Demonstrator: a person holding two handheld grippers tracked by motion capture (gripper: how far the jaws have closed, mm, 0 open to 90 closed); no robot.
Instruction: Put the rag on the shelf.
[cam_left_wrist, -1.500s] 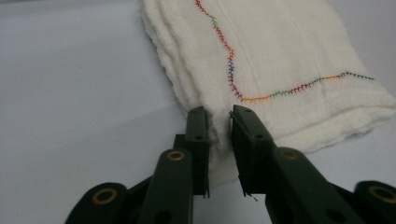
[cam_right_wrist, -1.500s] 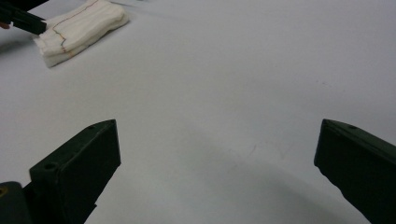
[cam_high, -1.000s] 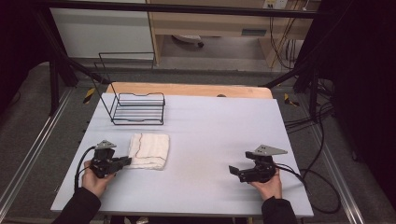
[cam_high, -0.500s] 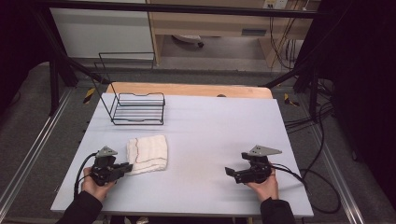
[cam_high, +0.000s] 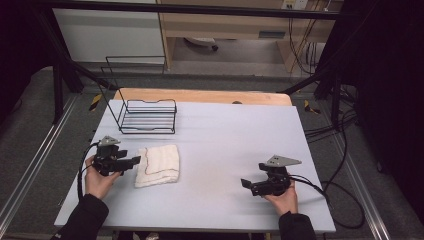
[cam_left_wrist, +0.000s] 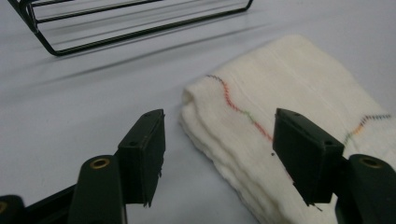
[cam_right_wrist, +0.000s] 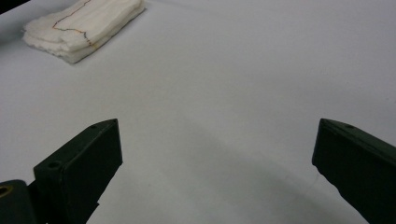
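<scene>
I hold my left hand-held gripper (cam_high: 134, 161) low over the pale grey table (cam_high: 225, 145), near its left edge, with my left hand (cam_high: 97, 175) wrapped around its body and the cable looping off to the side. Its jaws stand apart, and they point at the folded white cloth (cam_high: 158, 165) that lies flat on the table just beside them. In the left gripper view my left hand-held gripper (cam_left_wrist: 219, 140) frames the near corner of the folded white cloth (cam_left_wrist: 280, 102): one jaw sits over bare table just beside the folded edge, the other is over the cloth itself, though I cannot tell whether it touches the fabric. A wavy line of coloured stitching runs across the top layer. Beyond the cloth, toward the far left of the table, stands a black wire rack (cam_high: 149, 116), upright and well apart from the cloth; its lower bars show at the top of the left gripper view (cam_left_wrist: 140, 23). My right hand-held gripper (cam_high: 245, 184) rests in my right hand (cam_high: 282, 200) near the front right of the table, jaws spread wide with nothing between them. In the right gripper view the right hand-held gripper (cam_right_wrist: 215, 158) looks across bare table toward the folded white cloth (cam_right_wrist: 84, 25), well apart at the far left.
</scene>
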